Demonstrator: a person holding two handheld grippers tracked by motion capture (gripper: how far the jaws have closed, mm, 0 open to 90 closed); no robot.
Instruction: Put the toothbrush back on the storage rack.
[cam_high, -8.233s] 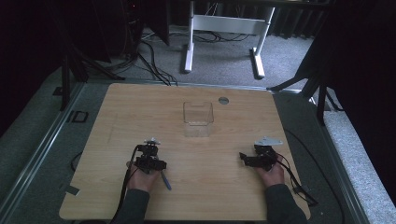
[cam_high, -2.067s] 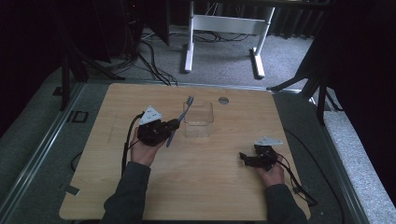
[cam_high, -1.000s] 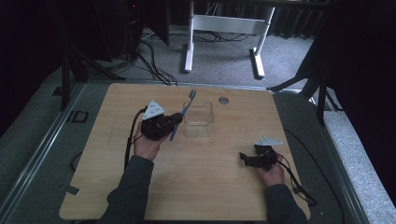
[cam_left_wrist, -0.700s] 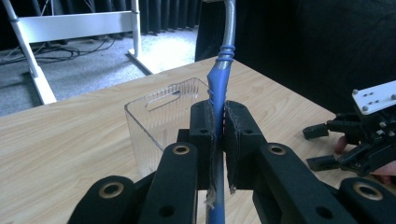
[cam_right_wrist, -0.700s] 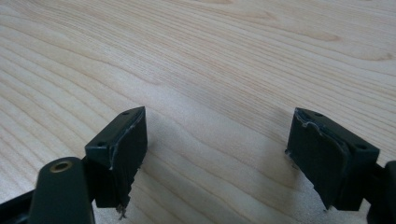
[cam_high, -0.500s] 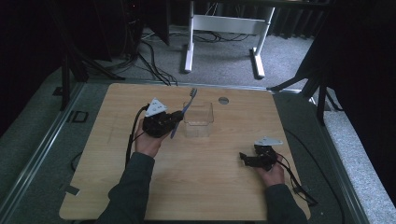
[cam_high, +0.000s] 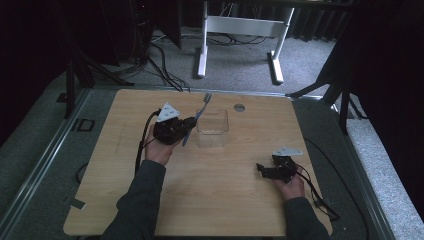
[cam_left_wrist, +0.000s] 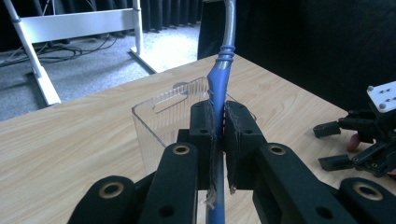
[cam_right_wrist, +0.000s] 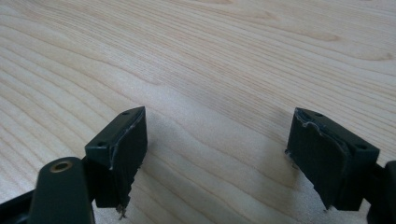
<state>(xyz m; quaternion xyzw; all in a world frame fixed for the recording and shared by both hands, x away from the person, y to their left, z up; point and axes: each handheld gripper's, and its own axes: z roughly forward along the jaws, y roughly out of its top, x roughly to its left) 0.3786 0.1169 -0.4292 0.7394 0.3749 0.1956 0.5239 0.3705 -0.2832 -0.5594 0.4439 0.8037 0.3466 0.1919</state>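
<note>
Left gripper (cam_high: 186, 125) clamped tight on a blue toothbrush (cam_left_wrist: 219, 84), held up just left of the clear plastic container (cam_high: 212, 129). Not dropped in yet, looks like that's what's left. Right gripper (cam_right_wrist: 217, 158) wide open, parked on the wooden table (cam_high: 225, 200) near right.

White desk frame (cam_high: 240, 30) and floor cables (cam_high: 160, 60) beyond wooden table (cam_high: 210, 200)

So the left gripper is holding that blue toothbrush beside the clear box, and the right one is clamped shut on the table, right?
Not quite: the right gripper is open, its jaws wide apart over bare table, as the right gripper view shows. The left gripper does hold the blue toothbrush beside the clear box.
</note>
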